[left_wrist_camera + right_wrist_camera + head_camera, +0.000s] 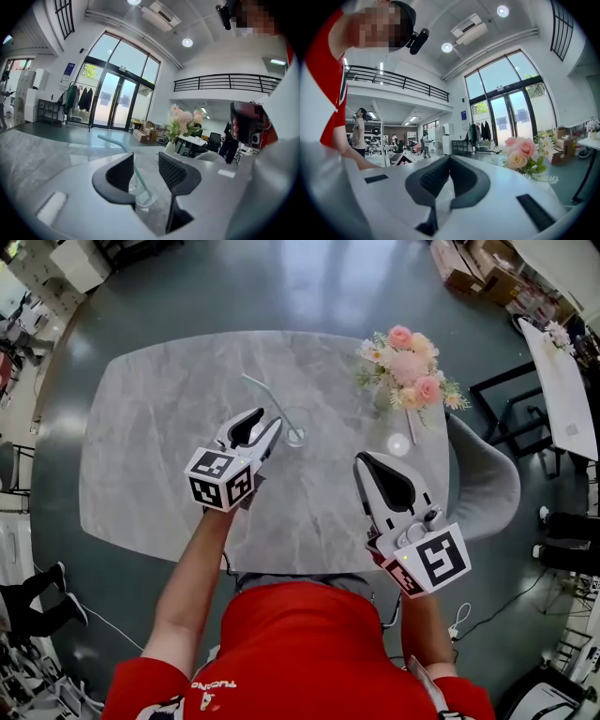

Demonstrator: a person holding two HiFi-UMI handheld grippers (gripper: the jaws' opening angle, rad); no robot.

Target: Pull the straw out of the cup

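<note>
**Straw getting lined up, nothing pinched yet**

The left hand-held gripper (265, 423) is being held low over the tabletop (159, 446) with its jaws spread apart. In the left gripper view the straw (139, 180) is being framed in the gap between the jaws, but no pad is being pressed on it. Best guess: it's being aimed so the shaft can be caught just above the rim.

The straw (267, 395) is being propped in the clear cup (295, 432) near the middle of the tabletop, leaning off to the far left.

The right hand-held gripper (361, 460) is being kept clenched on nothing. It's parked well apart from the cup, probably just to be out of the way.
</note>
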